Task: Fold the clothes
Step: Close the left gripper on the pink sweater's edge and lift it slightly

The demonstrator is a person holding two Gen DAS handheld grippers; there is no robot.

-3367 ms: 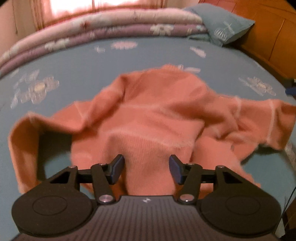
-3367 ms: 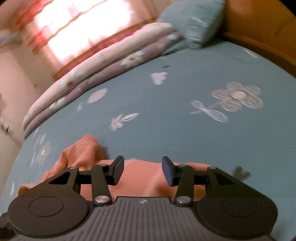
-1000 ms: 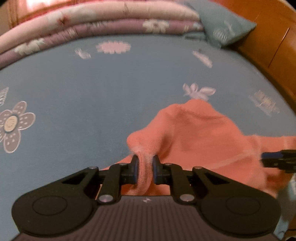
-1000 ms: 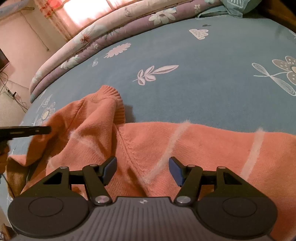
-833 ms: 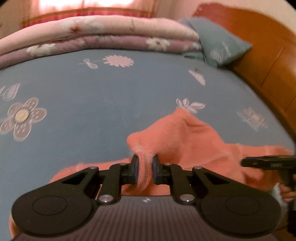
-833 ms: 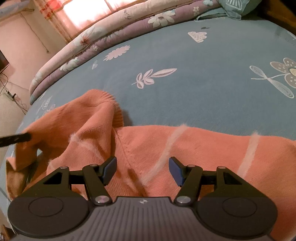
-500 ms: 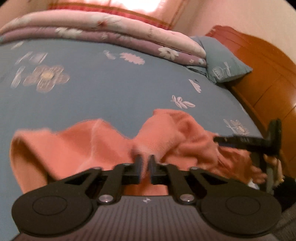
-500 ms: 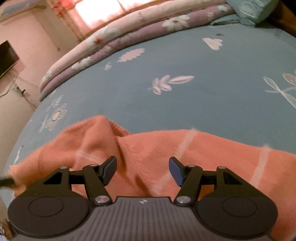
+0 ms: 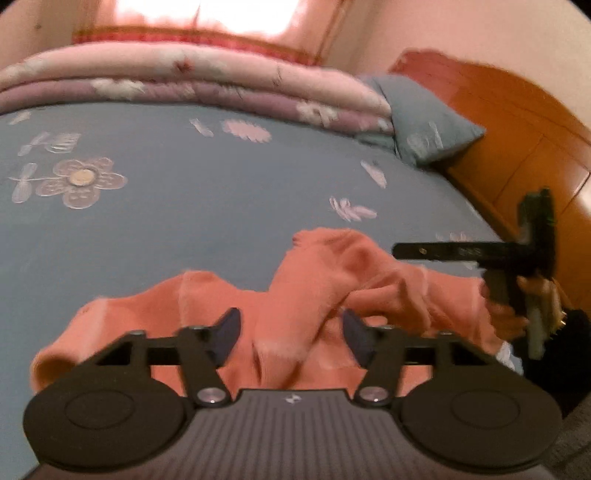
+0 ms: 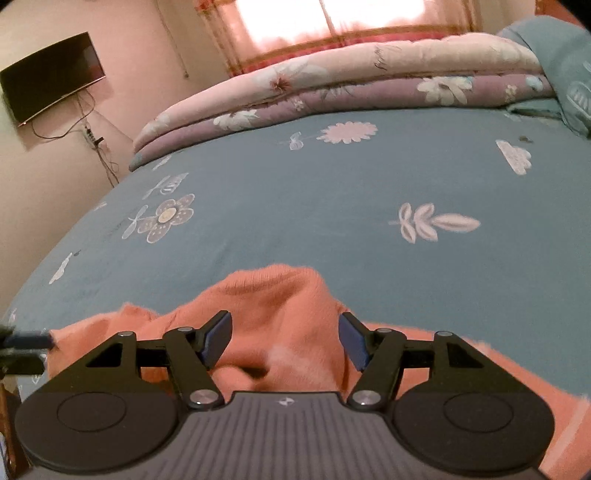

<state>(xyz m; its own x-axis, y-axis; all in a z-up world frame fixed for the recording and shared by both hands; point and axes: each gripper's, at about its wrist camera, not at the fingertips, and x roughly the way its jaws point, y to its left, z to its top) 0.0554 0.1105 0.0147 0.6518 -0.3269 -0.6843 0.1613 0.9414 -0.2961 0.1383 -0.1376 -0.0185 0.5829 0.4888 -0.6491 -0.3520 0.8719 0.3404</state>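
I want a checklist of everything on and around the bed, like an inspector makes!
Surface: blue bedsheet with white flower prints, smooth.
Job's things: orange sweater with pale stripes, bunched up and unfolded at the near edge.
Clutter: folded pink and purple quilts along the far side; blue pillow by the headboard.
Grippers: left gripper jaws opening, a sweater fold between them, pads clear of it; right gripper open above the sweater.
Cables: wires hang on the wall below the TV.
Surroundings: wooden headboard, bright curtained window.
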